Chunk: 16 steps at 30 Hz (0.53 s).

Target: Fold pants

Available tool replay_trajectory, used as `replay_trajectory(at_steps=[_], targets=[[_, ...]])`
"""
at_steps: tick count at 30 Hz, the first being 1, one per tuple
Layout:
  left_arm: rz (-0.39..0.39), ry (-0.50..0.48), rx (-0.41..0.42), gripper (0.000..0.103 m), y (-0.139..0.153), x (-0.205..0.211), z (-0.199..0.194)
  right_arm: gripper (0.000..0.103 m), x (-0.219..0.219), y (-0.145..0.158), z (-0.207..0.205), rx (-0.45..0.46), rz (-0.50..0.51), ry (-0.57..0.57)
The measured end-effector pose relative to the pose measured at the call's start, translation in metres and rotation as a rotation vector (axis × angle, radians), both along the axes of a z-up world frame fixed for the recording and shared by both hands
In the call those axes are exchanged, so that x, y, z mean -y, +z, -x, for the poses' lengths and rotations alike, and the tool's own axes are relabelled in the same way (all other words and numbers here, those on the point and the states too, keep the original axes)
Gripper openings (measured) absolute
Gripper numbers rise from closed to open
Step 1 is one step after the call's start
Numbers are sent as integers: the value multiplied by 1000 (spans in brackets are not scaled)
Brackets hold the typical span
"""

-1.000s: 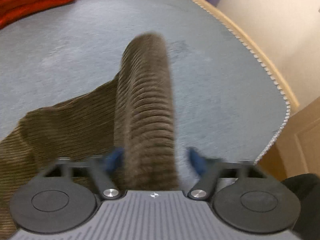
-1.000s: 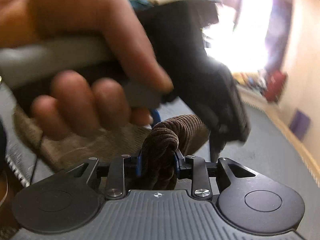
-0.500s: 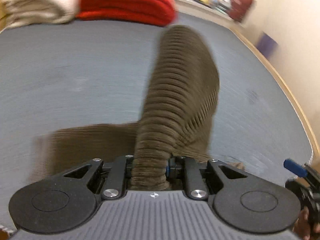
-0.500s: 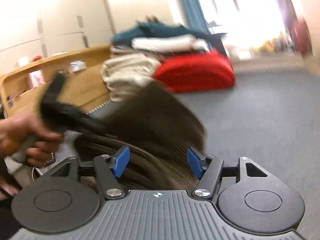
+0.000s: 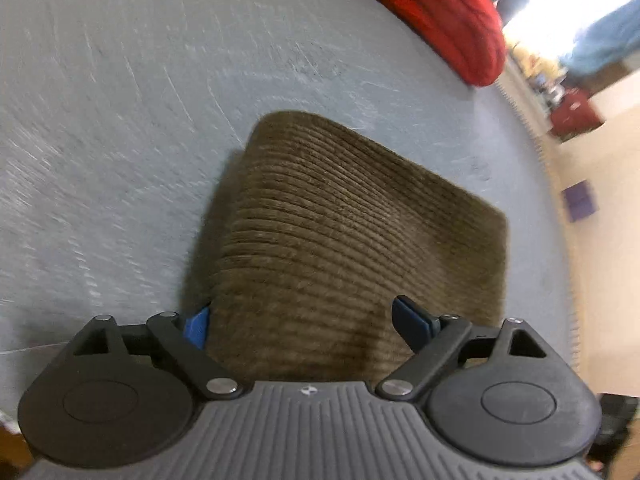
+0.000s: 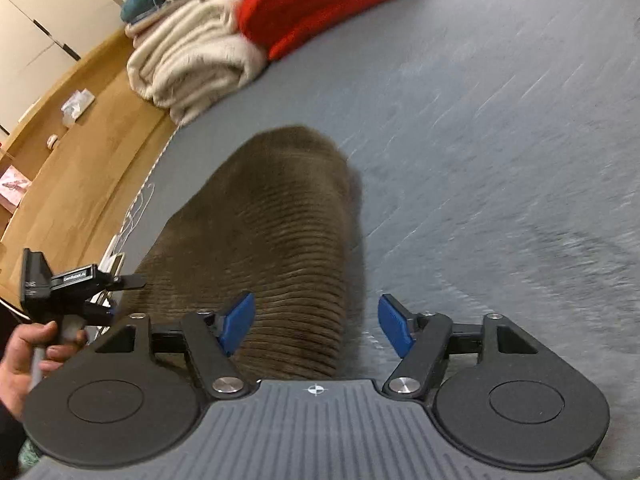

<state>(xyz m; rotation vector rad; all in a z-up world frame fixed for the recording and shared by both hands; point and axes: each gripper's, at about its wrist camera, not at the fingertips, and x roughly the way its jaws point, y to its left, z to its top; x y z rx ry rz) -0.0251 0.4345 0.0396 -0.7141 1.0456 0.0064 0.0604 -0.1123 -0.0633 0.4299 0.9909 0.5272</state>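
Now we see brown corduroy pants (image 5: 344, 240) folded on grey bed (image 5: 120, 120); left gripper (image 5: 304, 322) and right gripper (image 6: 316, 326) opening, nothing clamped; maybe final smoothing left.

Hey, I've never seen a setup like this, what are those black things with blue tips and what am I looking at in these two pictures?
They are hand-held grippers, one per hand, each carrying its own camera. One picture looks along the left gripper, the other along the right gripper. Both sets of jaws are opening over the folded brown corduroy pants, gripping nothing. The pants lie on a grey bed surface near a red folded blanket and a cream folded blanket. The person's hand holds the left gripper.
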Motion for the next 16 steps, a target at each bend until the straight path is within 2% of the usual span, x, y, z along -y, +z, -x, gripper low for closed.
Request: replay_trajectory(at_steps=[3,8,10,11,13,16], targets=[[96,-40,8,92,-25,0,-9,77,-16,-5,-18,-35,14,-1],[175,-75,49,92,-50,5,-20,77,-33,-36,-52,-185,-27,18],[193,-80,65,86,-55,11,-24,73,-43,-41,-58,-198,-38,45],[197,-80,71,83,-56,14,-26,68,-49,-40,-61,-182,-27,56],[174,-65,76,76,-58,22,-36,43,-57,-35,-65,-154,10,66],[169,-47,90,62,-51,36,-39,26,-54,-21,-71,-129,2,58]])
